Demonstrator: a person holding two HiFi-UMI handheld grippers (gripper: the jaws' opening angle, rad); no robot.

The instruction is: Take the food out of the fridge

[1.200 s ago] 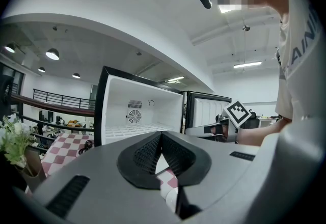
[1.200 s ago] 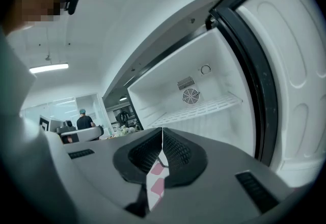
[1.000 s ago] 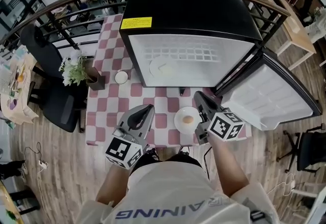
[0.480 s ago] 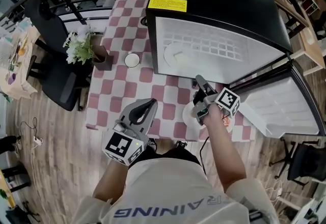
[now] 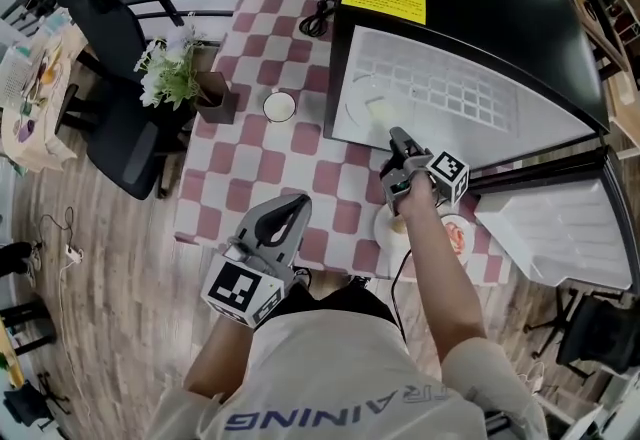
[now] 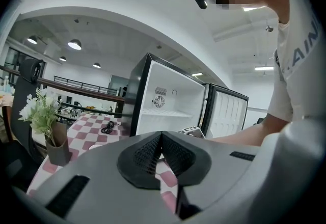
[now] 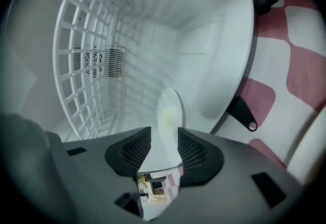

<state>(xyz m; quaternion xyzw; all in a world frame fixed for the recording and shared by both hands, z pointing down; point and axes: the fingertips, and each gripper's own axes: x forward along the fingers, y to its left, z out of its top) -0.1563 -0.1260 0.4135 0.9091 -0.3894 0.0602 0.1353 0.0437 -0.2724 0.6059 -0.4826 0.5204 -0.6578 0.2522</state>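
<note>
The left tongs [image 6: 161, 137] fill the lower frame, grey body and black ribbed pads, with the jaws pressed together and nothing between them. Past them lies a pink-and-white checked tabletop [image 6: 81, 123] with a coiled black cable [image 6: 108, 127] on it. A white-flowered plant [image 6: 38, 112] in a dark pot [image 6: 57, 149] stands at the left. The black fridge [image 6: 153, 98] stands open, its interior white, with one shelf [image 6: 162, 113] and the door [image 6: 228, 113] swung right. A bare forearm [image 6: 244, 134] stretches in from the right toward the fridge.
</note>
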